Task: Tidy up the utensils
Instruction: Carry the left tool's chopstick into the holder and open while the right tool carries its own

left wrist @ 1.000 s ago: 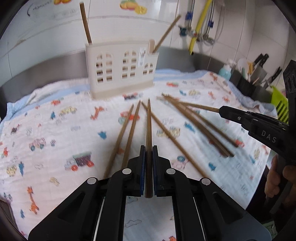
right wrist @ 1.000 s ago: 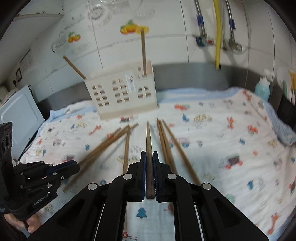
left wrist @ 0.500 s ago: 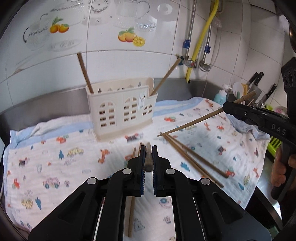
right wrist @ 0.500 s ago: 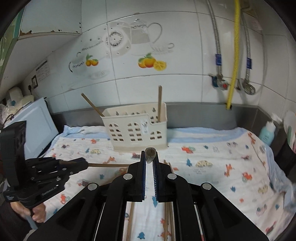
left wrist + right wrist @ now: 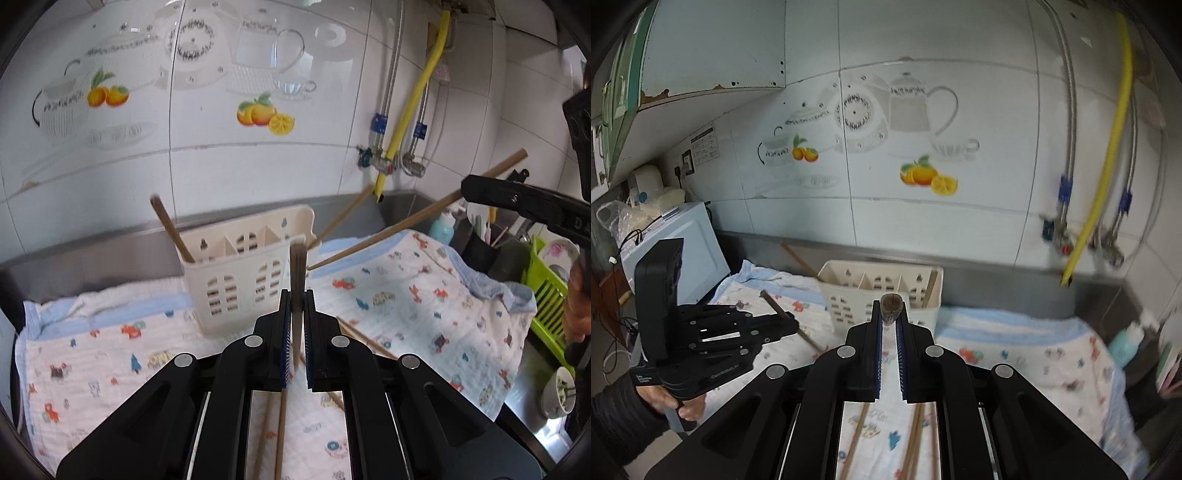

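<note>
In the left wrist view my left gripper is shut on a brown chopstick, held above the cloth in front of the cream utensil caddy. The right gripper comes in from the right, shut on another chopstick whose tip points at the caddy. In the right wrist view my right gripper grips its chopstick, seen end-on before the caddy. The left gripper shows at left with its chopstick. Two chopsticks lean in the caddy. Several lie loose on the cloth.
A cartoon-print cloth covers the steel counter. A green dish rack, a blue bottle and a small bowl stand at right. Taps and a yellow hose hang on the tiled wall. A white appliance stands at left.
Both grippers have lifted off the cloth, each carrying a chopstick. The caddy has dropped lower in both views, and its open top now shows. The loose chopsticks have stayed on the cloth.
</note>
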The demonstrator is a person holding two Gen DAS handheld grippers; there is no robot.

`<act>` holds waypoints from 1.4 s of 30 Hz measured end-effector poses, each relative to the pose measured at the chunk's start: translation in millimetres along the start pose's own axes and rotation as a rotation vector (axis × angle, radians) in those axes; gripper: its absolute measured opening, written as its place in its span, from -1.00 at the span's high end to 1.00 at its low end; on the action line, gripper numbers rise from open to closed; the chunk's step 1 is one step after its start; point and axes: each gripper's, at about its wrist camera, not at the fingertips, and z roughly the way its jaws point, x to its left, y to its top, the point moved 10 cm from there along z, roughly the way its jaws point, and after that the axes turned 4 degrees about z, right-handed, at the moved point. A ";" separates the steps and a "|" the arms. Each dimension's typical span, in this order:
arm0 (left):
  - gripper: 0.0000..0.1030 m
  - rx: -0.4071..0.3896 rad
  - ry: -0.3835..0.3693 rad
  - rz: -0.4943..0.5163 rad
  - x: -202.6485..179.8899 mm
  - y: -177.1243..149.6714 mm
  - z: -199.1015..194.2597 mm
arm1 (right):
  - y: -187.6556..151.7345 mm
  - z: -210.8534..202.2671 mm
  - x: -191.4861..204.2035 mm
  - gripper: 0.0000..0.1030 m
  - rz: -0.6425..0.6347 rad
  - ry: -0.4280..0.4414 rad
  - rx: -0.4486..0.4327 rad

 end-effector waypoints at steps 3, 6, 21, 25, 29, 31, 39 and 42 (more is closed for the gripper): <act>0.90 -0.020 -0.005 -0.007 3.2 15.8 -5.4 | 15.7 4.5 -3.2 0.87 -0.023 -0.014 0.002; 0.90 -0.047 0.010 0.007 6.7 34.6 -12.4 | 27.0 10.1 -7.8 0.87 -0.034 -0.029 0.002; 0.90 -0.231 0.175 0.037 44.7 150.6 -22.7 | 44.1 68.9 -27.7 0.87 -0.067 -0.078 0.110; 0.90 -0.239 0.211 0.005 62.7 154.1 -6.6 | 41.2 79.0 -30.4 0.87 -0.070 -0.076 0.126; 0.90 -0.199 0.190 -0.042 75.4 145.2 14.3 | 37.2 89.0 -31.3 0.86 -0.073 -0.072 0.144; 0.89 -0.174 0.191 -0.053 79.1 137.6 23.0 | 34.7 93.4 -32.0 0.86 -0.074 -0.076 0.155; 0.82 -0.113 0.180 -0.066 84.5 114.5 40.8 | 24.9 110.7 -32.5 0.86 -0.050 -0.070 0.185; 0.74 -0.119 0.173 -0.073 85.2 114.2 36.4 | 25.2 113.5 -32.5 0.84 -0.049 -0.076 0.182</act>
